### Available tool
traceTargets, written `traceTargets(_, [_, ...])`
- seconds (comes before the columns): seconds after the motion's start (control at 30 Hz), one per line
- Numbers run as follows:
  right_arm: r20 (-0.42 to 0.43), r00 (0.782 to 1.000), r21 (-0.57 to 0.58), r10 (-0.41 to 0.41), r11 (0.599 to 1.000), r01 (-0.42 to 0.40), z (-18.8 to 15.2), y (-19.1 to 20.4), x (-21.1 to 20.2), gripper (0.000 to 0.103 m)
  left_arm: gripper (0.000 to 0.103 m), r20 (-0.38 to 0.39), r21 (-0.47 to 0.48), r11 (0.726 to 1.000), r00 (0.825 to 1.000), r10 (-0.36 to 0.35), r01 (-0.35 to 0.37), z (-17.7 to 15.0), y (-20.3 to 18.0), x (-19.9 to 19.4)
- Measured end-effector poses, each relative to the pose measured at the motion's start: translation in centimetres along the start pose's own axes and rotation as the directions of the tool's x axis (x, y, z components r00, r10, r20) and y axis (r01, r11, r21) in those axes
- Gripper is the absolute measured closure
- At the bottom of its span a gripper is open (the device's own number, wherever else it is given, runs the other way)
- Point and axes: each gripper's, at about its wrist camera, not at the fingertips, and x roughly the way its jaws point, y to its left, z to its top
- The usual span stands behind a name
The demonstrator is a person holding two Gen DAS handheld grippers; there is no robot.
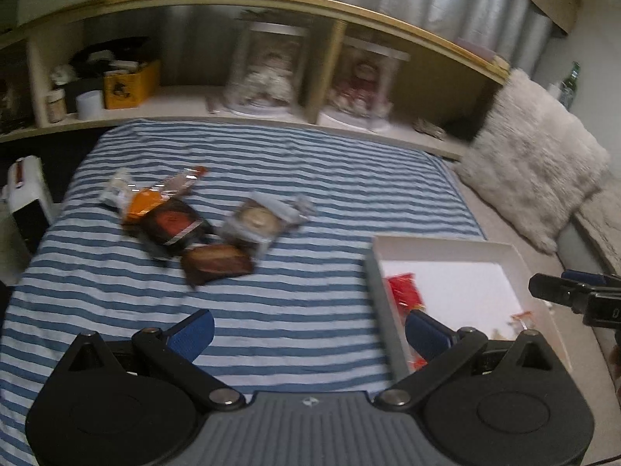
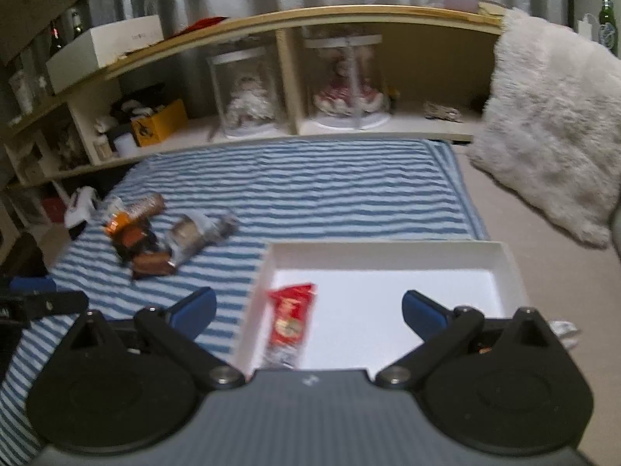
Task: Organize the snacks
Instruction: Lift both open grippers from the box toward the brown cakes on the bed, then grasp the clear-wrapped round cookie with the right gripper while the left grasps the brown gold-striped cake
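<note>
While both my claws hang over striped blue-white cloth (image 1: 271, 310), left gripper (image 1: 308, 334) spread wide, empty; right gripper (image 2: 308, 310) likewise spread, empty. Shallow white cardboard box (image 2: 388, 250) under right claw, one crinkly red snack packet (image 2: 291, 318) inside, between fingers. Loose pile of roughly five glossy wrapped snacks (image 1: 186, 225) ahead-left of left claw, well apart.

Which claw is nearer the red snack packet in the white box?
Right. The right claw hangs open directly over the red snack packet in the white box. The left claw is open too, straddling the box's left wall, mostly over the striped cloth.
</note>
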Motion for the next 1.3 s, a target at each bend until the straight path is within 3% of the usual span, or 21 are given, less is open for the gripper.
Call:
traceTargets(0.43, [0.042, 0.996, -0.038, 0.077, 0.996, -0.075, 2.7, 9.4, 7.1, 0.000, 0.000, 0.074, -0.128, 0.991, 0.996, 0.043, -0.034, 1.3, 7.7, 1.3])
traceTargets(0.57, [0.082, 0.992, -0.027, 0.097, 0.995, -0.096, 3.3, 11.1, 10.3, 0.000, 0.000, 0.101, -0.186, 0.978, 0.988, 0.115, -0.095, 1.9, 9.4, 2.6])
traceTargets(0.73, [0.086, 0.986, 0.081, 0.146, 0.985, -0.153, 3.9, 10.8, 14.9, 0.000, 0.000, 0.089, -0.255, 0.955, 0.979, 0.181, -0.154, 2.2, 10.8, 5.5])
traceTargets(0.87, [0.074, 0.978, 0.193, 0.196, 0.959, -0.207, 3.8, 9.9, 18.8, 0.000, 0.000, 0.051, -0.267, 0.957, 0.990, 0.129, -0.111, 1.8, 11.6, 8.6])
traceTargets(0.97, [0.057, 0.966, 0.367, 0.253, 0.894, -0.256, 3.4, 8.5, 21.7, 0.003, 0.000, 0.039, -0.316, 0.945, 0.994, 0.101, -0.084, 1.4, 12.4, 10.5])
traceTargets(1.03, [0.040, 0.957, 0.434, 0.286, 0.858, -0.275, 2.9, 8.0, 23.5, 0.017, 0.000, 0.047, -0.358, 0.934, 0.999, 0.017, 0.001, 1.0, 13.2, 11.4])
traceTargets(1.1, [0.019, 0.951, 0.456, 0.310, 0.843, -0.284, 2.8, 8.1, 25.1, 0.029, 0.001, 0.082, -0.439, 0.891, 0.992, -0.090, 0.118, 0.5, 14.2, 12.0])
traceTargets(1.17, [0.008, 0.943, 0.466, 0.332, 0.833, -0.297, 2.5, 8.4, 26.5, 0.034, 0.008, 0.104, -0.495, 0.853, 0.986, -0.130, 0.164, 0.4, 14.9, 12.7])
traceTargets(1.3, [0.007, 0.928, 0.504, 0.373, 0.800, -0.325, 1.8, 8.8, 28.3, 0.041, 0.024, 0.080, -0.512, 0.843, 0.987, -0.142, 0.163, 0.4, 15.1, 14.3])
